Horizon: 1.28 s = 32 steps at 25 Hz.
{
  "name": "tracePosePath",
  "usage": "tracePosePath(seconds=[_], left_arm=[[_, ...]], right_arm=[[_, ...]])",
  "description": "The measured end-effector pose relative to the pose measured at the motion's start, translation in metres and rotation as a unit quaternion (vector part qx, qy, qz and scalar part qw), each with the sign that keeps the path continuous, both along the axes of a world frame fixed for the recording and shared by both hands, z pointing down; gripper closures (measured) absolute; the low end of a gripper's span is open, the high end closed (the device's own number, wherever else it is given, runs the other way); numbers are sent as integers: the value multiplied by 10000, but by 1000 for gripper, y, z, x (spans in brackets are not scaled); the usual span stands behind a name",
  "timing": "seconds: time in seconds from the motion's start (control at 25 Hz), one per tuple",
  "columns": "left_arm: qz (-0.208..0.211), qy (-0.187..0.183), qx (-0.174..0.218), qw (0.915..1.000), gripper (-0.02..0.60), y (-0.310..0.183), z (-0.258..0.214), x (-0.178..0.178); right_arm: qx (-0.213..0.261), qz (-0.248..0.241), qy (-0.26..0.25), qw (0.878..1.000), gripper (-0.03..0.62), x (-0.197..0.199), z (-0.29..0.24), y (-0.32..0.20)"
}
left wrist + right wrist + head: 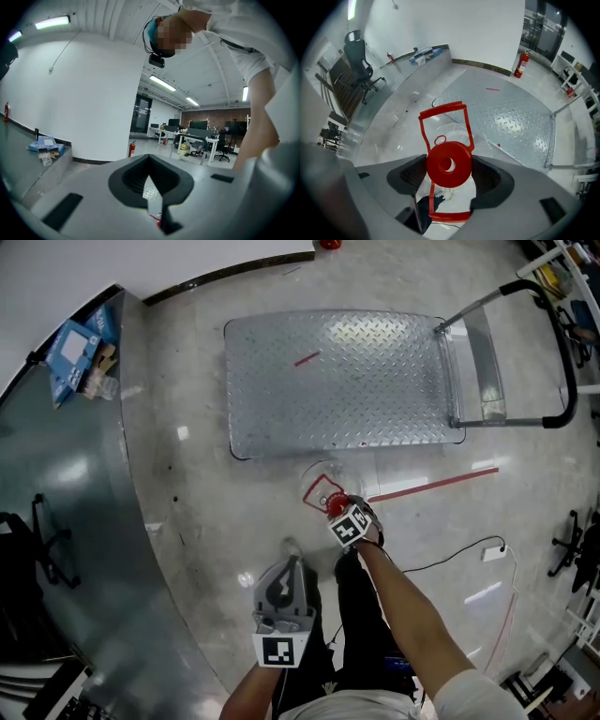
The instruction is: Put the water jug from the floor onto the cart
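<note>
The water jug (322,486) is clear, with a red cap (461,172) and a red carry handle (443,115), and stands on the floor just in front of the cart (337,381). My right gripper (338,509) points steeply down over the jug's top. Its jaws stand wide, one on each side of the cap, and I cannot tell whether they touch it. In its own view the right gripper (450,165) looks past the jug to the steel deck (511,117). My left gripper (289,557) hangs beside it, lower left, pointing roughly level. Its fingertips (149,180) meet and hold nothing.
The cart's push handle (562,352) rises at its right end. A grey curved counter (66,502) runs along the left. Red tape (431,486) and a white cable (459,554) lie on the floor to the right. A fire extinguisher (523,63) stands by the far wall.
</note>
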State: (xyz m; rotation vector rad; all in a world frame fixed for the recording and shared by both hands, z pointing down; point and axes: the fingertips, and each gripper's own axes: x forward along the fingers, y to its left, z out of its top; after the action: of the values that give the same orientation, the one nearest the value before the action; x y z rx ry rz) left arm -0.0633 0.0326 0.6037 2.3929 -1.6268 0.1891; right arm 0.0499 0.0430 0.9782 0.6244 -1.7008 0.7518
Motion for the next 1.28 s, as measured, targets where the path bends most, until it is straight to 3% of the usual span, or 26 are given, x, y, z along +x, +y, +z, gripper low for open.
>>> tracePosePath(seconds=[0.68, 1.08, 1.28], left_arm=[[-268, 72, -2, 9996, 578, -4, -1, -20], [-567, 37, 272, 9980, 578, -14, -44, -40], [-703, 86, 363, 9968, 578, -18, -67, -48]], right_arm=[[12, -205, 185, 9996, 301, -2, -18, 2], [-58, -364, 43, 9993, 303, -2, -124, -20], [63, -728, 18, 9973, 303, -6, -182, -43]])
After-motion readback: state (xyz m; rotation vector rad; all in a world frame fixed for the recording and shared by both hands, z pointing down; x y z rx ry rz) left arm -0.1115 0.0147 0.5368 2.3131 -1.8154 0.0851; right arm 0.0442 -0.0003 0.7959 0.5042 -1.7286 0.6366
